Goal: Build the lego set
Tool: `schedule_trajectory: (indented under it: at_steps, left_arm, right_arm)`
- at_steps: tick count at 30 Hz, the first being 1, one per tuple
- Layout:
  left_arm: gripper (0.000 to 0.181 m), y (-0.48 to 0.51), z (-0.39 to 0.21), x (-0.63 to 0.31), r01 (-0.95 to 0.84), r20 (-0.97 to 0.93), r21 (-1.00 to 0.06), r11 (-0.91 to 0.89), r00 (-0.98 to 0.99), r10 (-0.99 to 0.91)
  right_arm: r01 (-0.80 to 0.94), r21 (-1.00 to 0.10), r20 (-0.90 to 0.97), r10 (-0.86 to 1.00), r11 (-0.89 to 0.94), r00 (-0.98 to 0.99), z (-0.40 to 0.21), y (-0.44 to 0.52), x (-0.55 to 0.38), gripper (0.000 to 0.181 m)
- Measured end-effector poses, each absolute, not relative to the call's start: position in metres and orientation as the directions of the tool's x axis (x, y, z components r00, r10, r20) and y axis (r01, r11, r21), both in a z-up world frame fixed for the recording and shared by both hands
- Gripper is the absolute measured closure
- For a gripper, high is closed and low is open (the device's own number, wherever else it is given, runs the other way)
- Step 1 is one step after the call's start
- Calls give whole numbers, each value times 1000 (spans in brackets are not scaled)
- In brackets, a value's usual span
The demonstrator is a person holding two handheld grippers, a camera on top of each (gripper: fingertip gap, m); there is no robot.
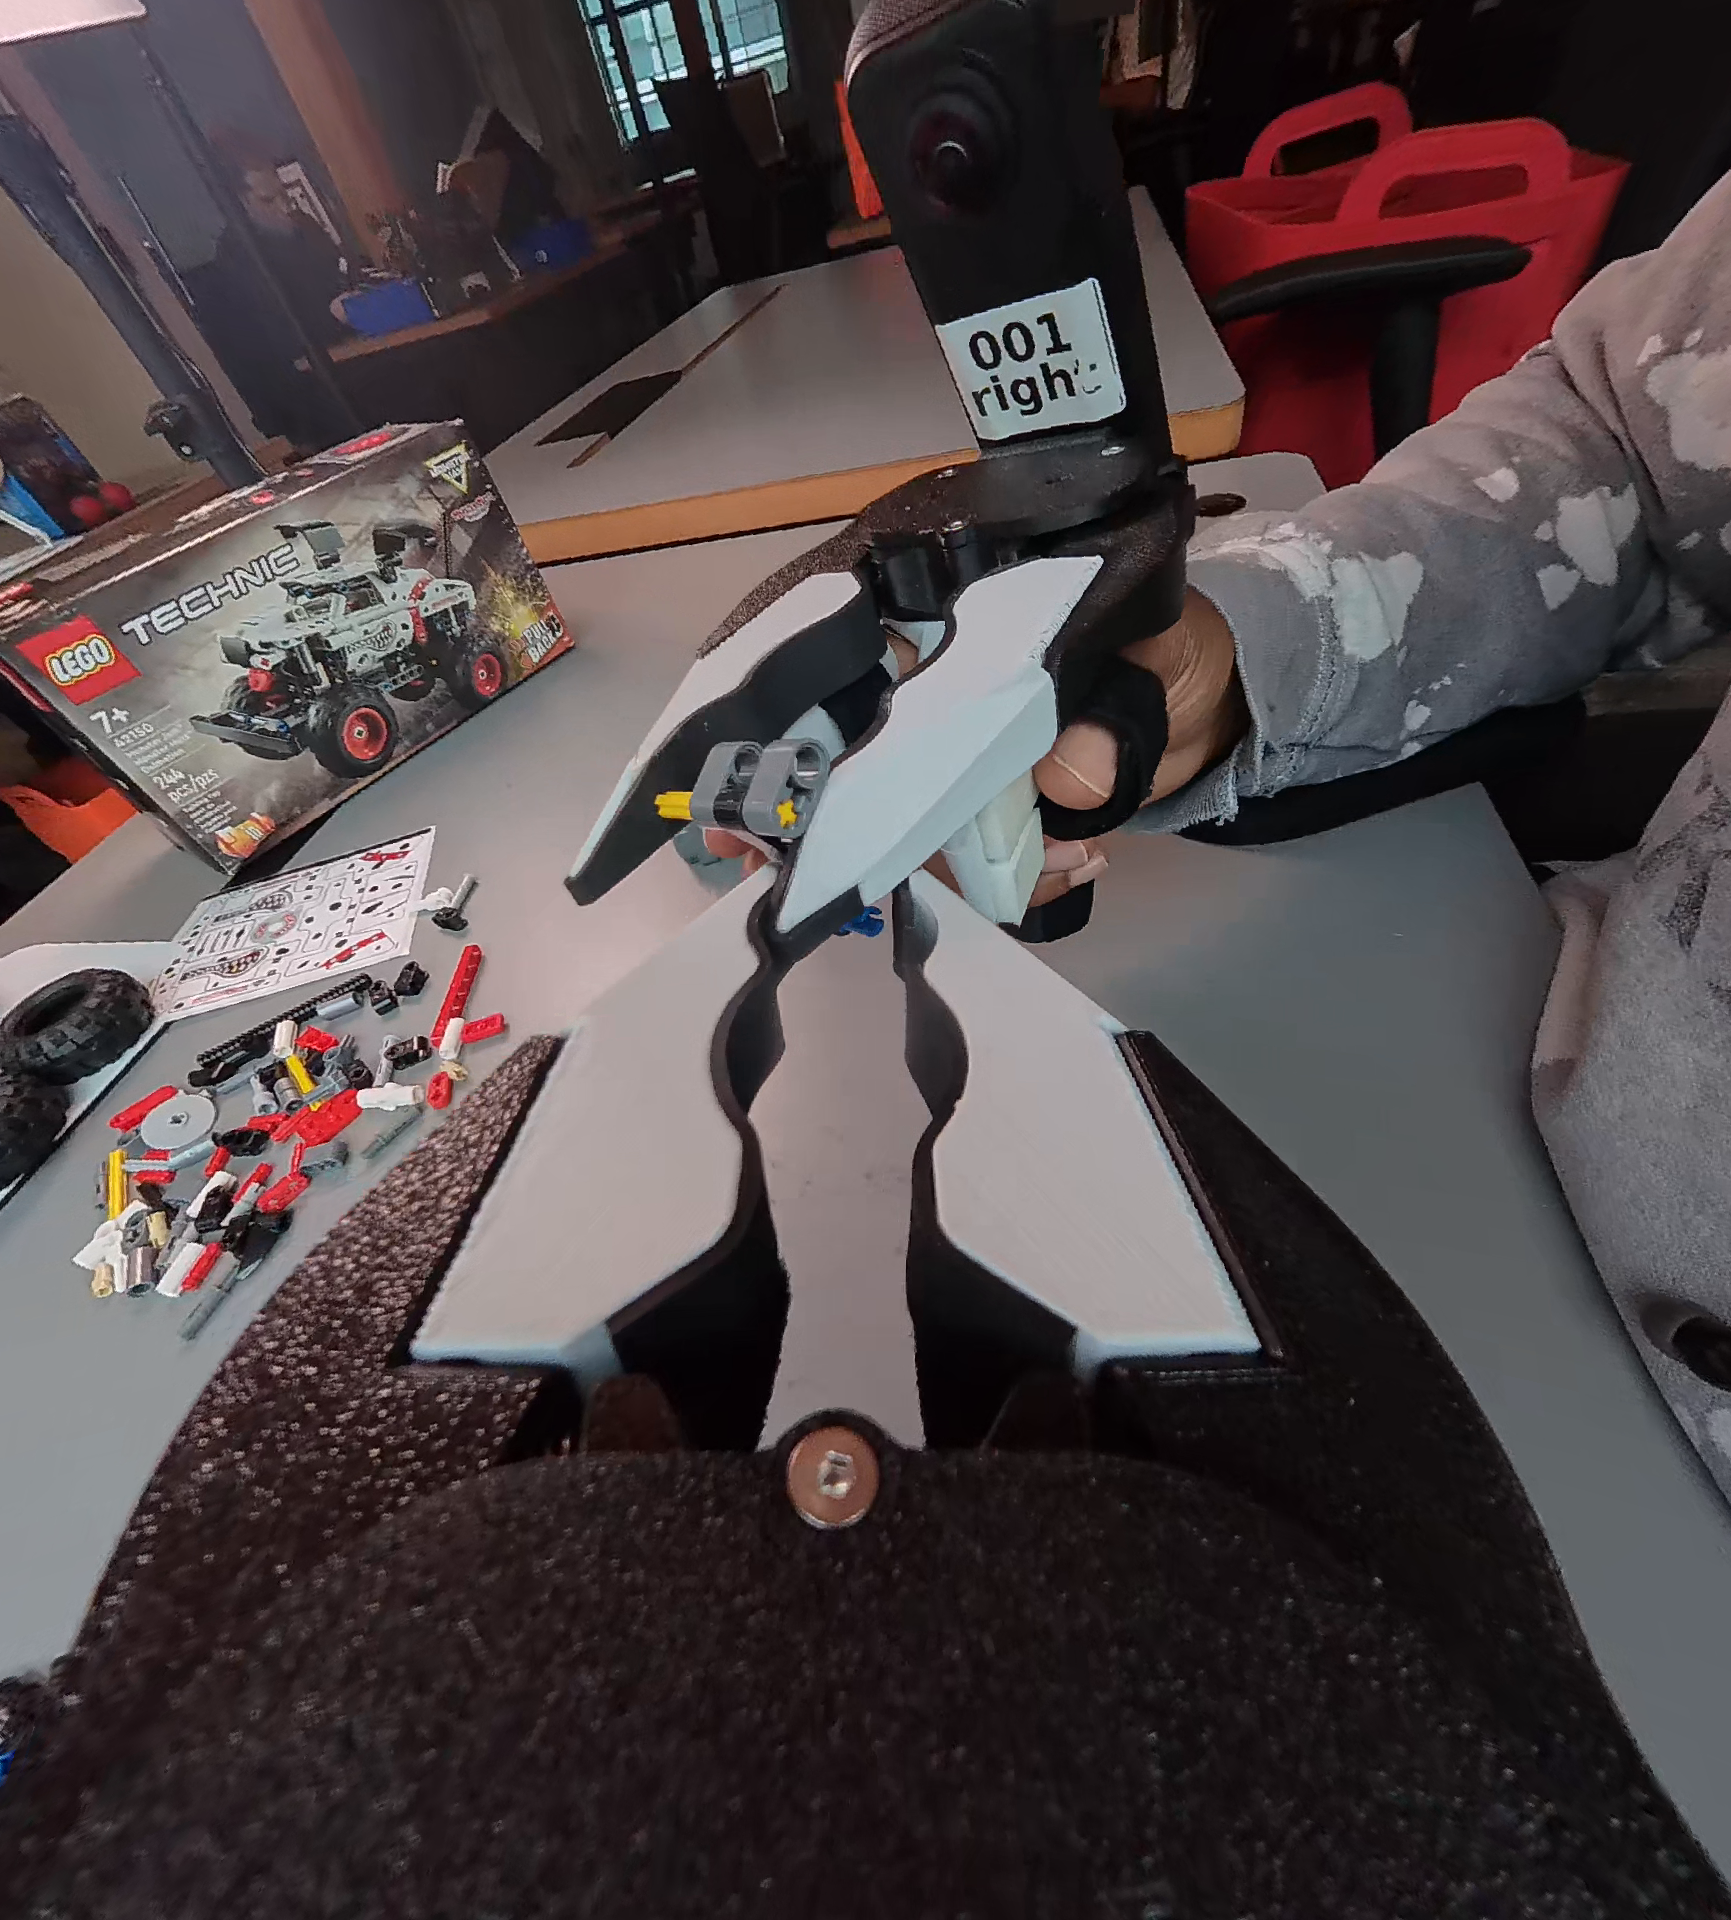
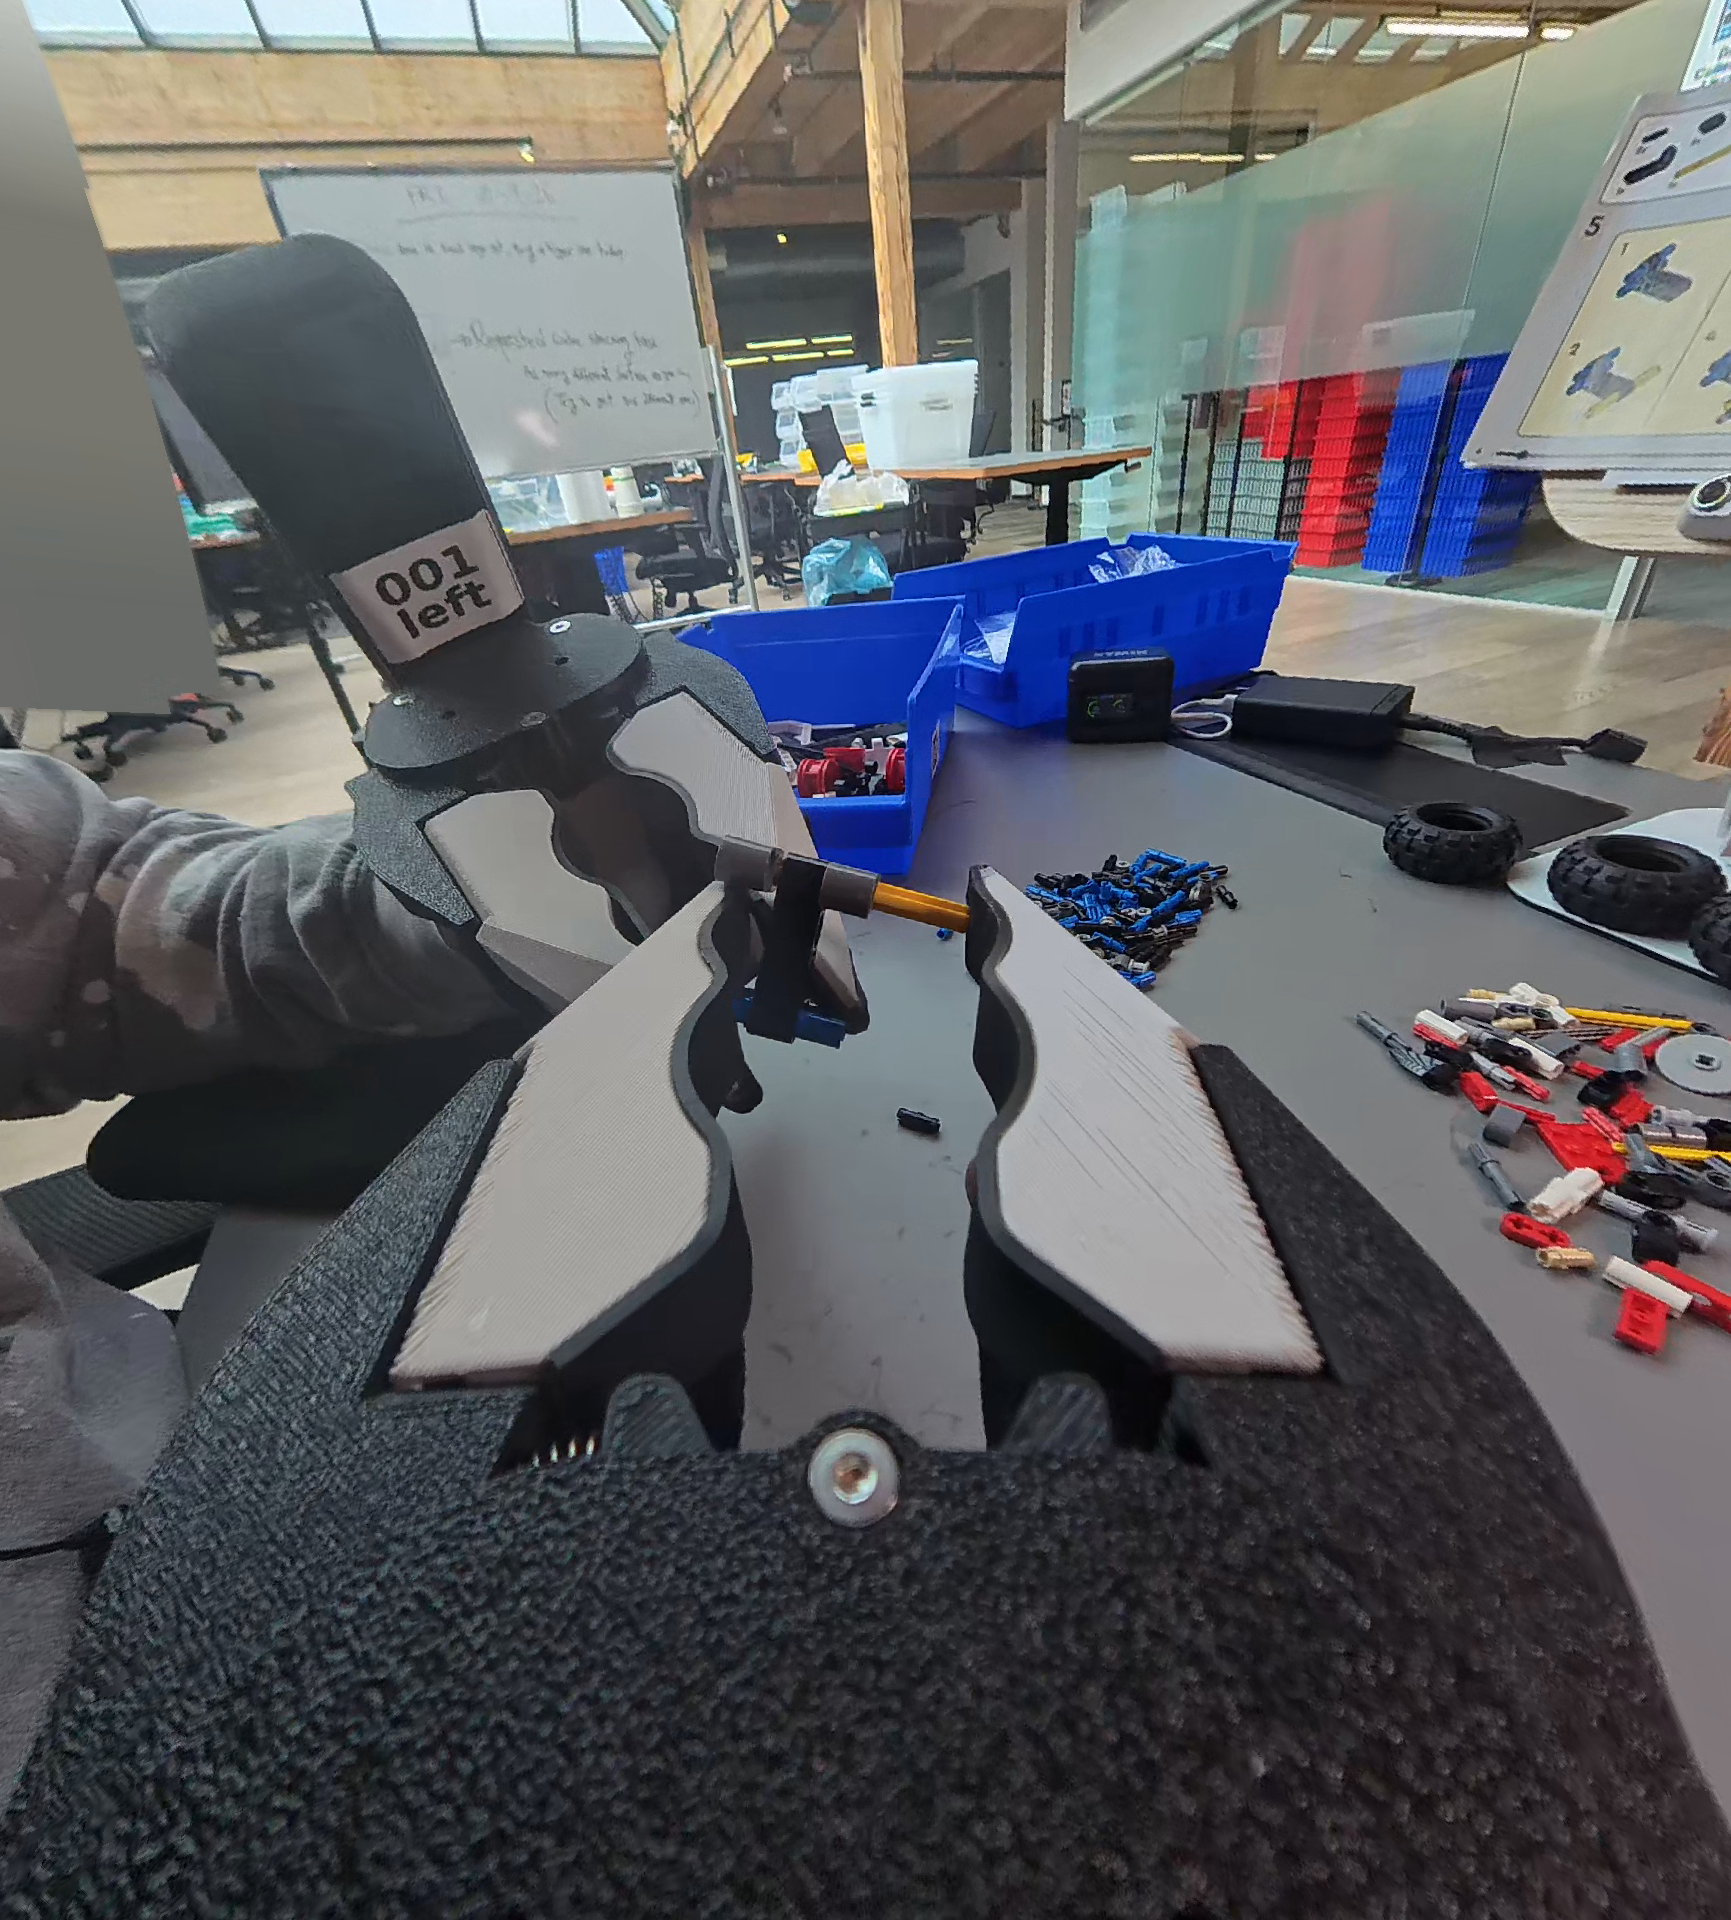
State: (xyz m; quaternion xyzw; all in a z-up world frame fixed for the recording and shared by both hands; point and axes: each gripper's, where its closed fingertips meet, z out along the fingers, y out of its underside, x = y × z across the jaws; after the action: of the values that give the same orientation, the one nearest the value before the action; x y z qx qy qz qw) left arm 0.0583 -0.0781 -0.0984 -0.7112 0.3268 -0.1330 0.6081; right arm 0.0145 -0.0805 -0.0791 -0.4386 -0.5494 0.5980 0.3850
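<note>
Your left gripper (image 2: 788, 935) clamps the small assembly (image 2: 793, 935); right gripper (image 2: 845, 914), wide open, empty: close squarely on the yellow axle (image 2: 918, 906) at 3 o'clock.

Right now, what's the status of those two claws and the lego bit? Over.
Left gripper shut on the small lego assembly, held above the table. Right gripper open around its yellow axle. Nothing blocking.
</note>
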Motion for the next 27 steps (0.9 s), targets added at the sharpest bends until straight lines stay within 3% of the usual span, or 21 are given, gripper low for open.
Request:
schedule_trajectory:
  at_steps: [18,27]
  left_arm:
    - [162,-83,-101,62,-305,-186,-950,-68,727,-661]
    - [161,-77,-103,57,-319,-224,-947,-46,752,-620]
  right_arm:
    - [21,-1000,-10,940,-3,-342,-82,-87,19,145]
    - [39,-999,6,943,20,-333,-84,-80,15,137]
